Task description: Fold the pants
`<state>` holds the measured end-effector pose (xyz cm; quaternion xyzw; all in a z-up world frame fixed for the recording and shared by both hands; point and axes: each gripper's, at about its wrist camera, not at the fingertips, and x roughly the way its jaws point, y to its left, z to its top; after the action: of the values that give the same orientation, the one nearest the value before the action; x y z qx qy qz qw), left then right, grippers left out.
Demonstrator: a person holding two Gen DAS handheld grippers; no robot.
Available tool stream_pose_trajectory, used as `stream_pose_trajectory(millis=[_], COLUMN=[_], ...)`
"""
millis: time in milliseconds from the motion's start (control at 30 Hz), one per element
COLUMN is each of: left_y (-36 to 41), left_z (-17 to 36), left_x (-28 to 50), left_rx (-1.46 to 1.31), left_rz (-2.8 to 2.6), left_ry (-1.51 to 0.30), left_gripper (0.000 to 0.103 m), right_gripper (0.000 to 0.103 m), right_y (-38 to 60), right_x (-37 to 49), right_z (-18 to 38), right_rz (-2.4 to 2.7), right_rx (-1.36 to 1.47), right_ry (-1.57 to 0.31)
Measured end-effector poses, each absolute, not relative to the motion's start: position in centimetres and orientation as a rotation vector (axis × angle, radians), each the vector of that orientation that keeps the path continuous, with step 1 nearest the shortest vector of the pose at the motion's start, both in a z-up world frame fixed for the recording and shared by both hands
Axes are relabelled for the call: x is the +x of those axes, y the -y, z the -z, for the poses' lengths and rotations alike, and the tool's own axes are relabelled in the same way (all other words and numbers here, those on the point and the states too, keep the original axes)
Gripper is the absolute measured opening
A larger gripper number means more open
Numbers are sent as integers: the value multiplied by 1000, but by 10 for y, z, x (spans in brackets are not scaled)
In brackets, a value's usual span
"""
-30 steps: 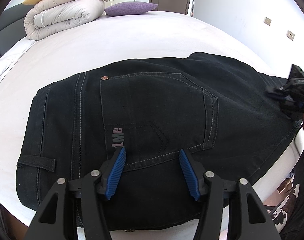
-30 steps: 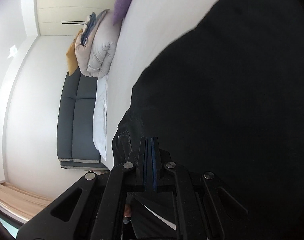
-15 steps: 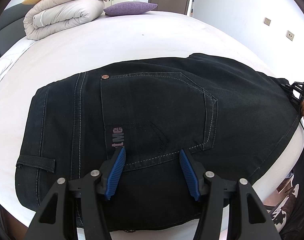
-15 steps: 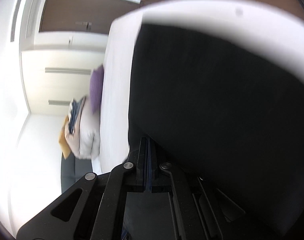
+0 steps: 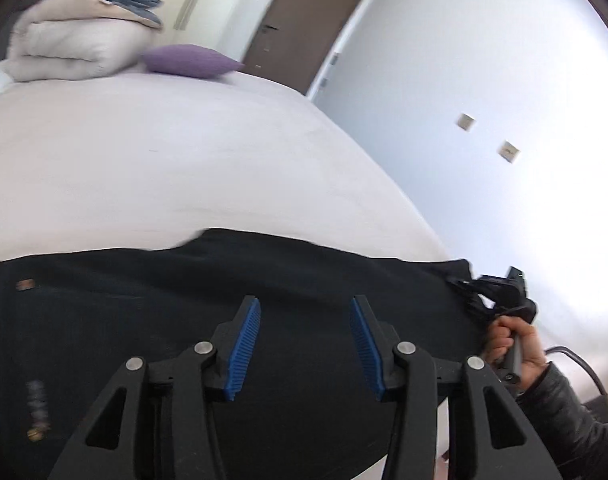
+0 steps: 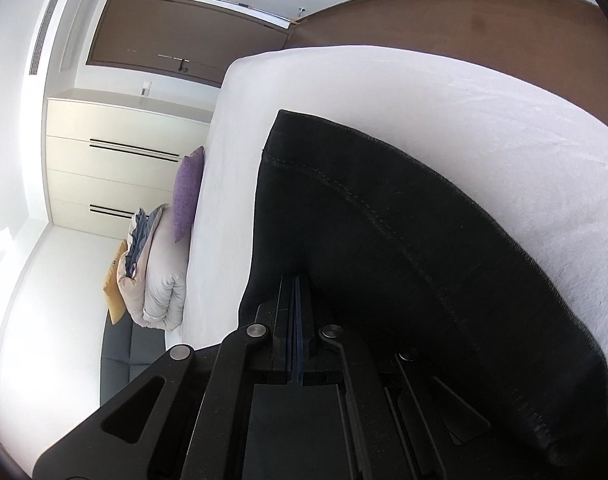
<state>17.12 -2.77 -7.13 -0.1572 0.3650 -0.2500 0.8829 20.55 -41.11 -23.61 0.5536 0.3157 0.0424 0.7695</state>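
Note:
Black jeans (image 5: pixel 184 300) lie flat on the white bed (image 5: pixel 184 160). My left gripper (image 5: pixel 304 304) hovers over them with its blue pads apart; the jaws are closing, and nothing is pinched between them. At the jeans' right end a person's hand (image 5: pixel 512 340) holds my right gripper (image 5: pixel 460 282), where the cloth is drawn to a point. In the right wrist view that gripper (image 6: pixel 296 276) is shut, pads together, on the edge of the jeans (image 6: pixel 384 240), whose stitched hem runs away from it across the sheet (image 6: pixel 464 100).
A folded duvet (image 5: pixel 72 48) and a purple pillow (image 5: pixel 188 62) sit at the far end of the bed. Behind them are a brown door (image 5: pixel 304 20) and a white wardrobe (image 6: pixel 116 160). A dark sofa (image 6: pixel 124 360) stands beside the bed.
My left gripper has risen and swung right and its pads stand a little closer. The right gripper has moved along to the jeans' end edge and stays shut.

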Motion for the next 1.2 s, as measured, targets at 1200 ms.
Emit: stream_pose_trajectory(millis=[1200], left_y=[-199], left_z=[166], left_x=[209], left_rx=[-541], left_rz=[130], left_ry=[-826], left_gripper=[5], right_gripper=[4], right_y=[388], right_x=[191], right_z=[178], right_rz=[-68], right_rx=[1032], right_ry=[-729])
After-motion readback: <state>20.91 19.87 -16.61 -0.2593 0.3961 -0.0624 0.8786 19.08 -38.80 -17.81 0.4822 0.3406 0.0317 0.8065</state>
